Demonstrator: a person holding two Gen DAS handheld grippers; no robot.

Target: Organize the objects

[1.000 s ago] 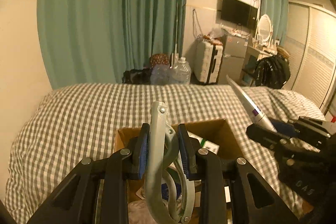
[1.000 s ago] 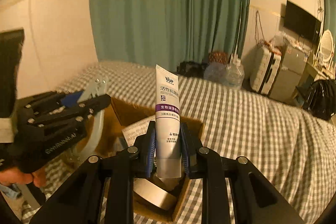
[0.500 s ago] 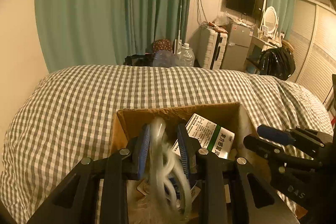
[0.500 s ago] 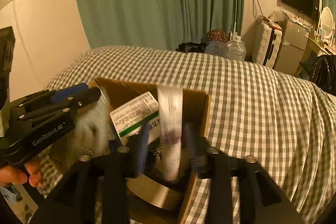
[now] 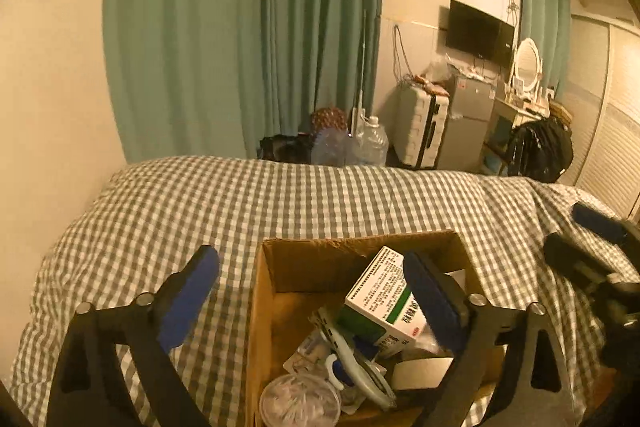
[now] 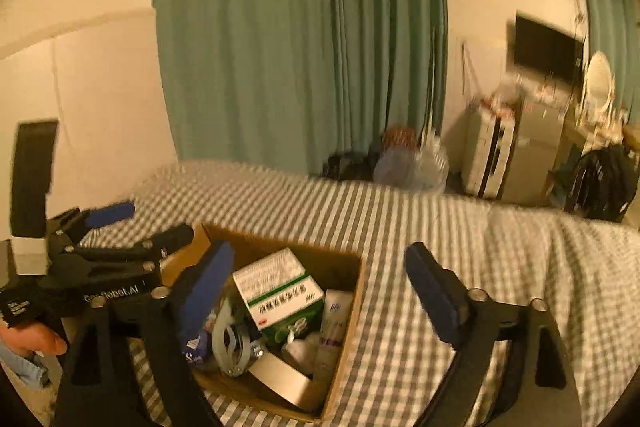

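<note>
Tongs [image 5: 312,291] [image 6: 316,283], both spread wide, hang above the box rim [image 5: 360,239].

An open brown cardboard box [image 5: 276,291] sits on a checked grey-and-white bed cover [image 5: 168,211]. Inside, a green-and-white carton [image 5: 384,303] lies behind a grey metal clamp [image 5: 352,359] (a white tube [image 6: 334,319] at its right).

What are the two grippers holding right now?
Nothing. The left gripper and the right gripper are both open and empty above the cardboard box.
</note>
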